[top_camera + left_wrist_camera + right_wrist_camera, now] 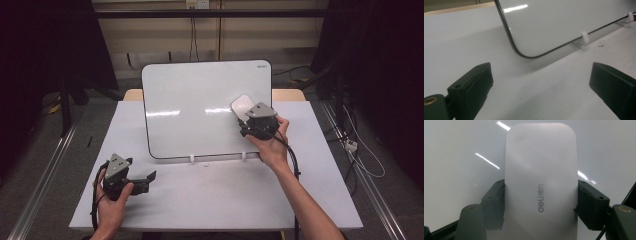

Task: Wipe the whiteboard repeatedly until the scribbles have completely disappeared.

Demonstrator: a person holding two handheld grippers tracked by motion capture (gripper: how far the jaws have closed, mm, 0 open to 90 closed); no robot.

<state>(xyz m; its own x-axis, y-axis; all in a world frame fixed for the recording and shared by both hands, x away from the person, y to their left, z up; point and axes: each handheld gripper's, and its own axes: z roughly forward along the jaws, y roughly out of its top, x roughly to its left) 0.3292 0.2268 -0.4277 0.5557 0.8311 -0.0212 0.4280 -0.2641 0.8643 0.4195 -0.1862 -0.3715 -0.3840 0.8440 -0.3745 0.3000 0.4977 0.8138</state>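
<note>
A white whiteboard (200,105) leans upright on two small white clips at the middle of the white table (200,200). My right gripper (246,119) is shut on a white rounded eraser (241,106), held against the board's right side. In the right gripper view the eraser (541,182), marked "deli", sits between the two black pads, flat on the board (461,150). My left gripper (150,178) rests low at the table's front left, open with nothing in it. In the left gripper view its jaws stand wide apart, facing the board's lower corner (524,53).
Two white clips (192,159) (243,156) hold the board's bottom edge; one clip (585,37) appears in the left gripper view. Cables (360,155) lie on the floor to the right. A metal rail (45,175) runs along the table's left side.
</note>
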